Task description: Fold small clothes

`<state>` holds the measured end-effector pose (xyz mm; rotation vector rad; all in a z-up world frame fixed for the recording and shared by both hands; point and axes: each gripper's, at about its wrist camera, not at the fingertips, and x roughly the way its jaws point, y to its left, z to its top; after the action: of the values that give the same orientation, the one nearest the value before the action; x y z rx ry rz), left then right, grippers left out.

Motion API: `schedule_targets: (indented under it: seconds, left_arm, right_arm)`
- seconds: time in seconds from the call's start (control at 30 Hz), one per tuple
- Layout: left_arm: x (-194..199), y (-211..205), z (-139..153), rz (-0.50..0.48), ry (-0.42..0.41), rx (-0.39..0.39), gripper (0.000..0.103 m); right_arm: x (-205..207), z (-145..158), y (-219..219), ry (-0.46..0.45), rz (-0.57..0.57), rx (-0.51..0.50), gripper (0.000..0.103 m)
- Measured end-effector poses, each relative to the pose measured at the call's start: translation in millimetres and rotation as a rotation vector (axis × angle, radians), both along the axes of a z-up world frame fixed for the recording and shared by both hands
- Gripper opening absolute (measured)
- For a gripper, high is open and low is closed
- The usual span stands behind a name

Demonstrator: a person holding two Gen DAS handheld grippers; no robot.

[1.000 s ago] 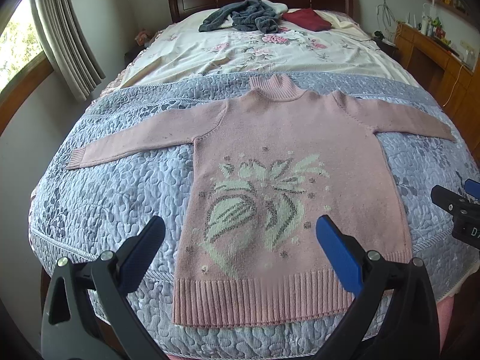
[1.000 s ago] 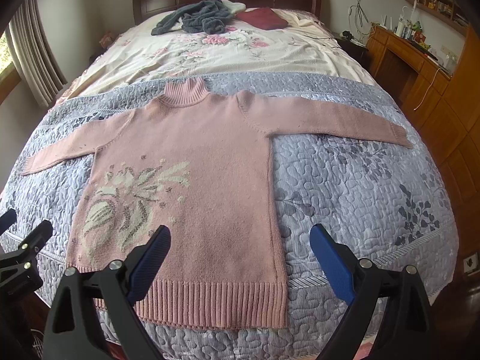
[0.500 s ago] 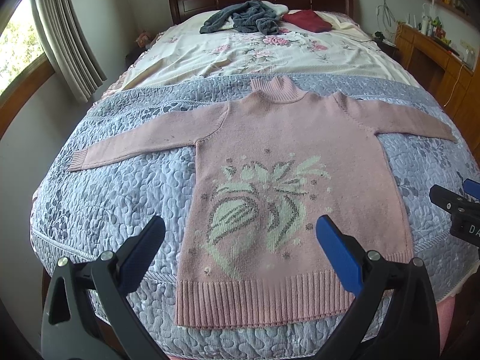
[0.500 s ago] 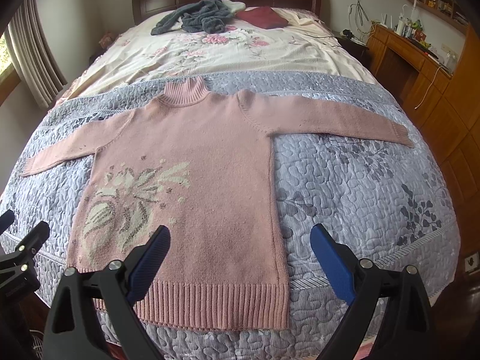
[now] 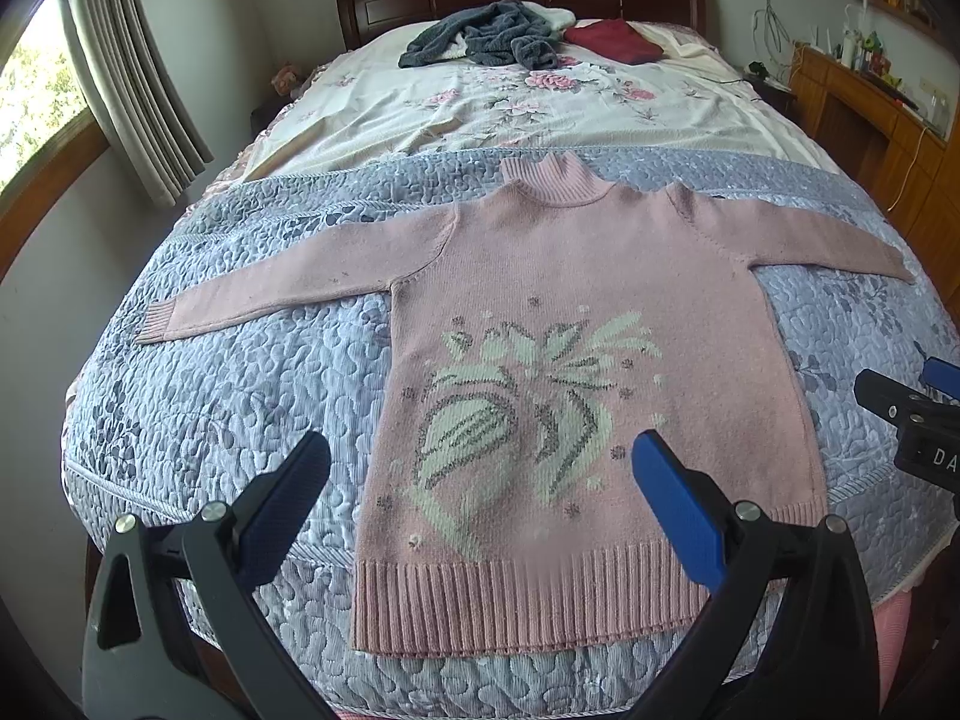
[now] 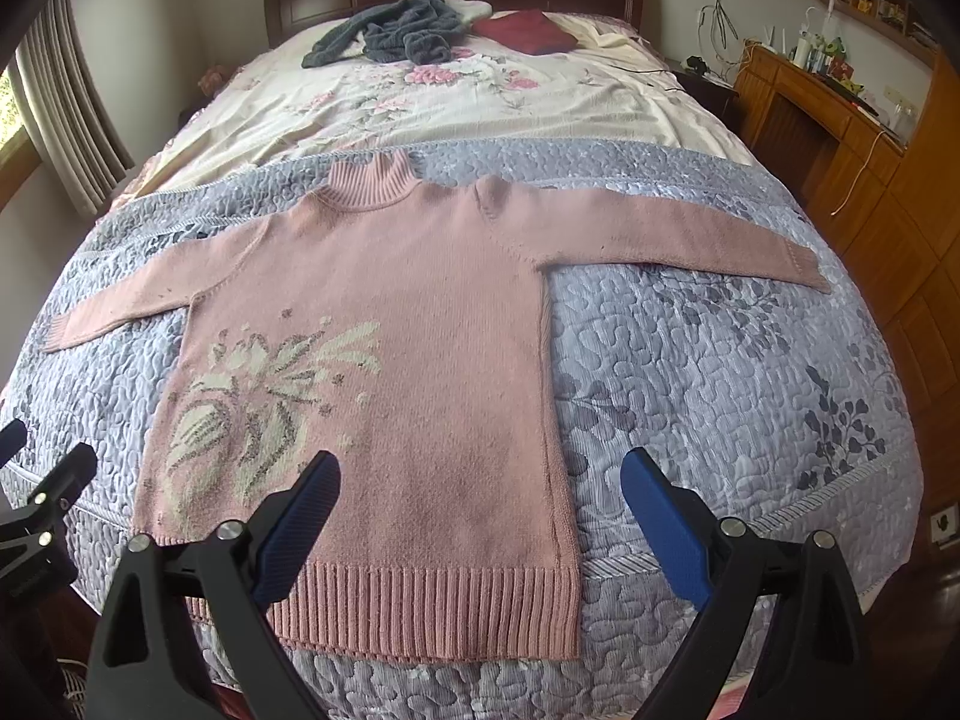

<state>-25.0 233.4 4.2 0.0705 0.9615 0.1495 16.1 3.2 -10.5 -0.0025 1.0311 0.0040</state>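
Observation:
A small pink knit sweater (image 5: pixel 576 312) with a cream flower pattern lies flat, face up, on the grey-blue quilt (image 5: pixel 240 372), both sleeves spread sideways and its ribbed hem toward me. My left gripper (image 5: pixel 480 462) hangs open above the hem's left half, holding nothing. In the right wrist view the same sweater (image 6: pixel 420 312) fills the left half, and my right gripper (image 6: pixel 480 474) stands open over its right hem corner, also empty. Each gripper's tip shows at the edge of the other's view.
Beyond the quilt lies a floral sheet (image 5: pixel 510 108) with a dark grey garment (image 5: pixel 480 39) and a maroon cloth (image 5: pixel 612 42) by the wooden headboard. A wooden cabinet (image 6: pixel 840 138) stands right of the bed, a curtained window (image 5: pixel 120 78) left.
Both grippers have drifted slightly, so the sweater sits a little lower and farther right in each view. Jaws stay open; the sweater has not moved.

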Motion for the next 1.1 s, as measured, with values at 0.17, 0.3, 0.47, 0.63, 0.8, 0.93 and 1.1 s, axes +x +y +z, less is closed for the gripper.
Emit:
schedule_targets:
  seconds: [0.17, 0.3, 0.47, 0.63, 0.8, 0.93, 1.1]
  left_arm:
    - [-0.4, -0.2, -0.4, 0.000, 0.002, 0.001, 0.100]
    - [-0.4, -0.2, -0.5, 0.001, 0.002, 0.001, 0.100]
    - [-0.3, -0.2, -0.4, 0.000, 0.002, 0.001, 0.100]
    - [-0.5, -0.1, -0.5, 0.000, 0.002, 0.002, 0.100]
    - [-1.2, 0.6, -0.5, 0.001, 0.002, 0.003, 0.100]
    - [-1.4, 1.5, -1.2, 0.001, 0.005, 0.005, 0.100]
    - [-1.0, 1.5, -1.5, 0.000, 0.005, 0.005, 0.100]
  right_arm:
    - [0.2, -0.2, -0.3, -0.001, 0.000, -0.001, 0.095]
    - [-0.1, 0.3, -0.9, -0.005, -0.001, 0.003, 0.096]
    - [-0.6, 1.7, -0.1, -0.008, -0.001, 0.001, 0.097]
    - [-0.7, 1.6, -0.4, -0.007, -0.002, 0.002, 0.097]
    - [-0.7, 1.7, -0.2, -0.007, -0.002, 0.002, 0.097]
    - [-0.7, 1.7, -0.1, -0.007, -0.002, 0.001, 0.097]
    - [-0.7, 1.6, -0.1, -0.007, -0.002, 0.001, 0.097]
